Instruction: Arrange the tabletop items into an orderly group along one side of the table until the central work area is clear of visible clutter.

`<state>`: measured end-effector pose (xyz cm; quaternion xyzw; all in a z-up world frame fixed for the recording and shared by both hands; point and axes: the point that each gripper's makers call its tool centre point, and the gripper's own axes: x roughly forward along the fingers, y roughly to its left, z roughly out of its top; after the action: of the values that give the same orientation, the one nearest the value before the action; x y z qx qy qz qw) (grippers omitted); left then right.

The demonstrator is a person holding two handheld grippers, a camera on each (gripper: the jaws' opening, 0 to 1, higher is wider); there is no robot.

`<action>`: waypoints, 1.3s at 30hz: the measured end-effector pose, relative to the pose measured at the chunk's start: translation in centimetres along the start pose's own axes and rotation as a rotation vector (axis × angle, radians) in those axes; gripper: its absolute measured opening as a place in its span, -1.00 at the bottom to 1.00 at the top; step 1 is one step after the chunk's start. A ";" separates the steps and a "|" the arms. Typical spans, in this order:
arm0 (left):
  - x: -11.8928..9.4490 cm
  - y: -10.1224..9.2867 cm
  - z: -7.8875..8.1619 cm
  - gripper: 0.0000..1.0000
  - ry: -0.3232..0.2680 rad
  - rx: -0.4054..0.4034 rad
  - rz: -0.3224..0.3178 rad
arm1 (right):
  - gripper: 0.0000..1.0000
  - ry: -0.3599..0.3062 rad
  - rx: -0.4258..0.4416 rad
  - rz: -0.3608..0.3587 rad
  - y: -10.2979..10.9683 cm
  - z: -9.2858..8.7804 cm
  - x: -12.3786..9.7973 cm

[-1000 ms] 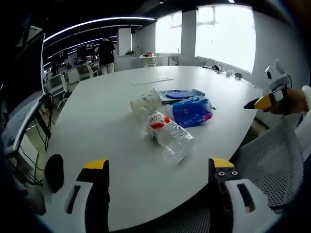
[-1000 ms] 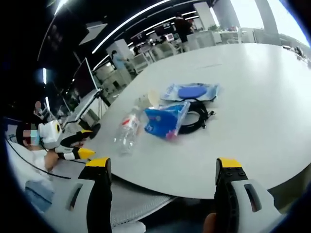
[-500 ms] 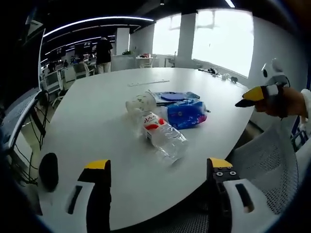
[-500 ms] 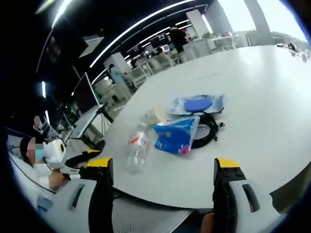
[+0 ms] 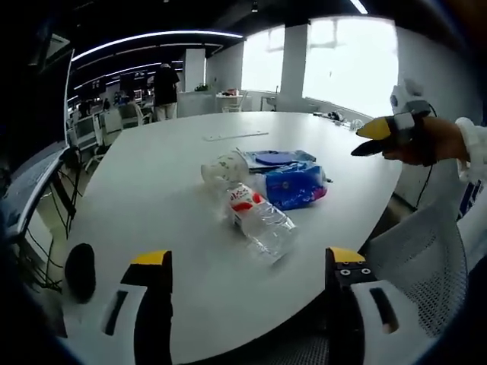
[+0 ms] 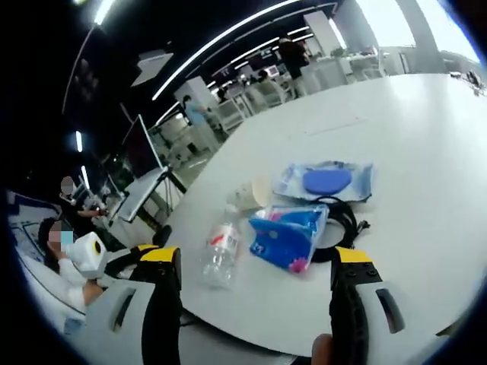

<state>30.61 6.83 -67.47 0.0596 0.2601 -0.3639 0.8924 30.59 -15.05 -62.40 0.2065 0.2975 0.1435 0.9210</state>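
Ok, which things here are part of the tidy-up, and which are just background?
Job: bottle, blue pack, clear pouch, black cable, pale cup, table.
Background: mesh chair, monitor, far desks, windows.

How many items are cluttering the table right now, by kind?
Plastic water bottle, lying on its side: 1
Blue tissue pack: 1
Clear pouch with a blue disc: 1
Black cable coil: 1
Pale cup on its side: 1
Total: 5, all bunched together on the white table.
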 end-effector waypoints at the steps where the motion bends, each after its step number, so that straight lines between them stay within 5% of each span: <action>1: 0.0 0.0 0.0 0.70 0.000 -0.001 0.000 | 0.58 0.005 -0.003 0.007 0.1 0.2 0.3; 17: 0.6 -0.3 -0.4 0.69 0.024 0.037 0.000 | 0.51 0.093 -0.114 0.150 2.0 3.2 5.4; 25: 0.5 0.0 -0.2 0.77 0.018 0.010 0.032 | 0.42 0.125 -0.115 0.203 1.7 3.7 7.0; 30: 0.5 -1.0 -0.3 0.90 0.012 0.072 0.039 | 0.39 0.134 -0.095 0.231 1.7 4.0 7.7; 39: 0.0 -1.3 0.6 1.00 -0.068 -0.028 0.079 | 0.36 0.163 -0.111 0.283 1.4 5.0 9.8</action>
<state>29.93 5.68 -66.90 0.0449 0.2322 -0.3266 0.9151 41.04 -11.51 -62.84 0.1829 0.3308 0.3041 0.8744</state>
